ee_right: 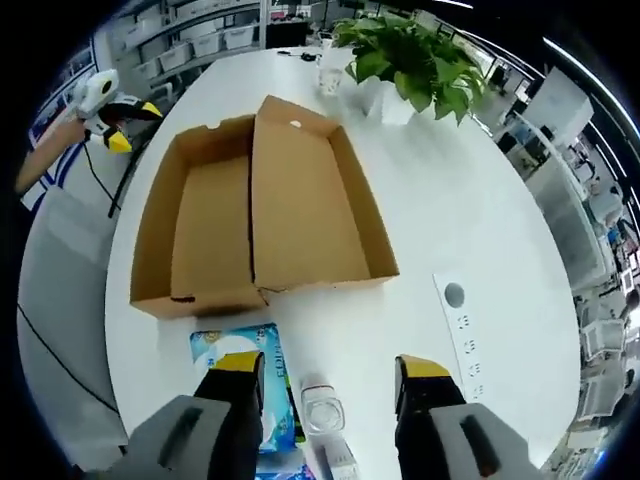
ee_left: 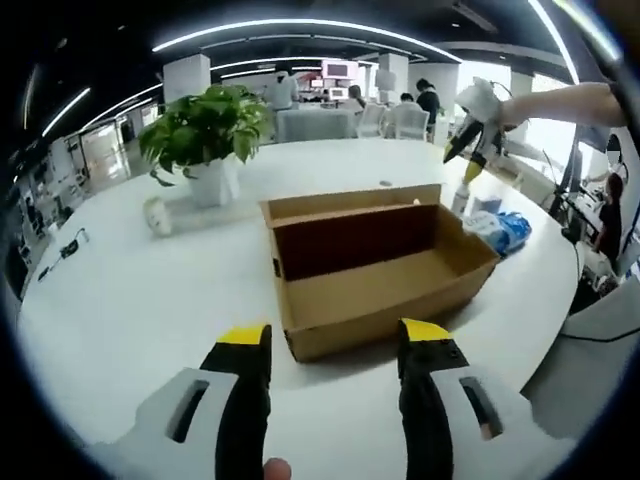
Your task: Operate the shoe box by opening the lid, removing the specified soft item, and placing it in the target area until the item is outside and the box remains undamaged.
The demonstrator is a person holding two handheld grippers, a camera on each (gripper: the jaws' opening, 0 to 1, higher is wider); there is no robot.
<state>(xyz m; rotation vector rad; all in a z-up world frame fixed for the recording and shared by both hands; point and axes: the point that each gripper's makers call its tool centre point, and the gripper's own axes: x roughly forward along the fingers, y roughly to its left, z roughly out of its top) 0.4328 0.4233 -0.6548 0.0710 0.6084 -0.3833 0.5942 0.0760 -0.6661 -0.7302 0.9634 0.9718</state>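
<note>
A brown cardboard shoe box [ee_left: 370, 265] lies open on the round white table [ee_left: 130, 310], its inside bare. In the right gripper view the box [ee_right: 310, 200] and its flipped-back lid [ee_right: 200, 225] lie side by side, both empty. A soft blue packet [ee_right: 245, 385] rests on the table outside the box, under my right gripper's left jaw; it is the blue packet [ee_left: 505, 228] beside the box's right end. My left gripper [ee_left: 335, 335] is open just short of the box front. My right gripper [ee_right: 331, 364] is open, held high above the packet, also seen as the right gripper [ee_left: 462, 148].
A potted plant [ee_left: 205, 130] and a small glass [ee_left: 155, 215] stand behind the box. A clear bottle [ee_right: 322, 410] lies next to the packet, and a white power strip [ee_right: 462, 330] lies to its right. Chairs and people are beyond the table.
</note>
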